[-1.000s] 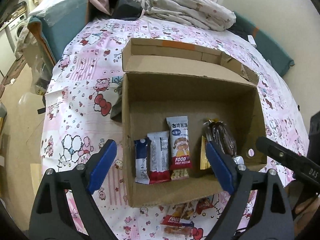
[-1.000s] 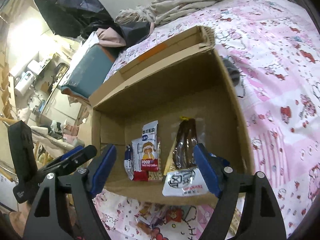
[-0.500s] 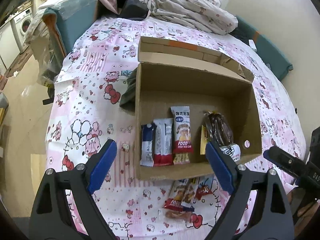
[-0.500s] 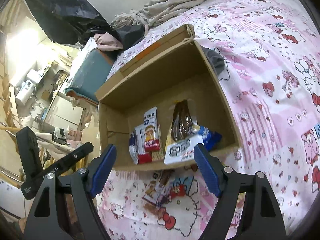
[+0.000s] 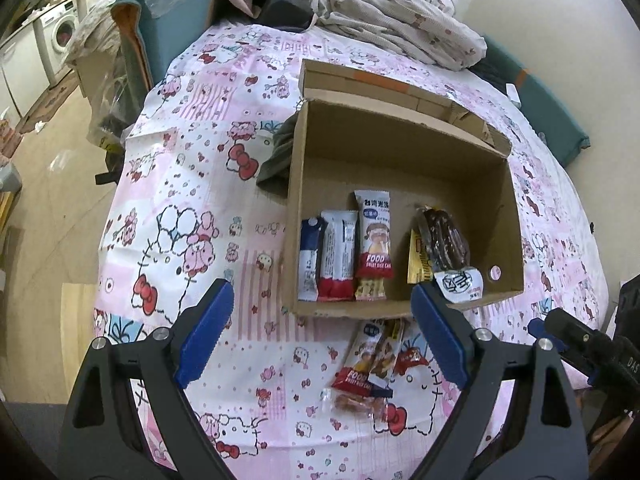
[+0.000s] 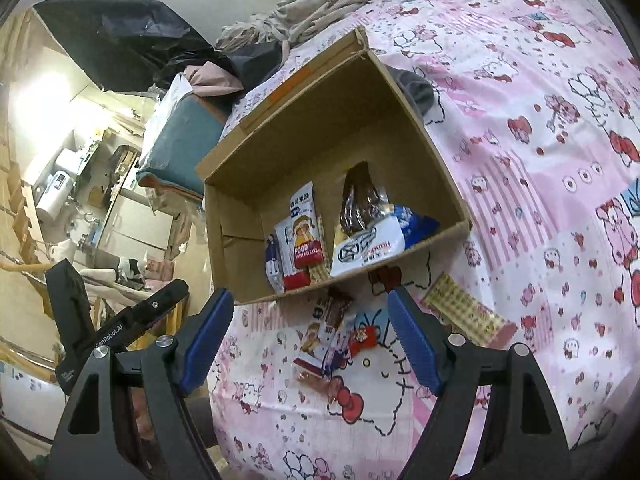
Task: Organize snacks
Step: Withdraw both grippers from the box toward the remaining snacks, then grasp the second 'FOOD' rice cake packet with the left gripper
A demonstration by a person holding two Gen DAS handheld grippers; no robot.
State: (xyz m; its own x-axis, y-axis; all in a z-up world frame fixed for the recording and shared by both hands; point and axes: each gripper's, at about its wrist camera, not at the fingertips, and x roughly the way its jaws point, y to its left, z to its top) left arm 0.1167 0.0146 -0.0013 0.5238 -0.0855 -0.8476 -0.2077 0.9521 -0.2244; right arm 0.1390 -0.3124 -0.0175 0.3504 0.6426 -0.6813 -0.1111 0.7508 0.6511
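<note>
A: Big stuff first. What's sitting where?

B: Pink cartoon bedsheet (image 5: pixel 192 208) is covering the bed. Cardboard box (image 5: pixel 404 148) is lying open at 12 o'clock from both grippers, w/ a row of snack bars (image 5: pixel 348 256) plus a dark choc bread pack (image 5: pixel 444 240) lining its near wall.

A: And what's still waiting outside?

B: A loose snack pile (image 5: pixel 372 364) is lying on the sheet just beside the box's near wall. In the right wrist view a yellow wafer pack (image 6: pixel 468 314) is lying off at 3 o'clock from the pile (image 6: pixel 332 340).

A: Grippers?

B: Left gripper (image 5: pixel 320 336) and right gripper (image 6: pixel 310 336) are both standing w/ fingers wide apart, nothing between them.

A: Key relation for the next grab?

B: Pile is sitting at abt 12–1 o'clock, close ahead of the left fingers, and dead between the right fingers' line. Its long axis is running roughly 12-to-6, leaning to 1. Right looks better centred on it, I'd say; fingers would be closing across the short side.

A: Changes vs a sec ago?

B: Both hands are pulling back from the box. It's looking smaller now, and the pile and wafer pack are coming into fuller view. Fingers' spread is staying the same.
</note>
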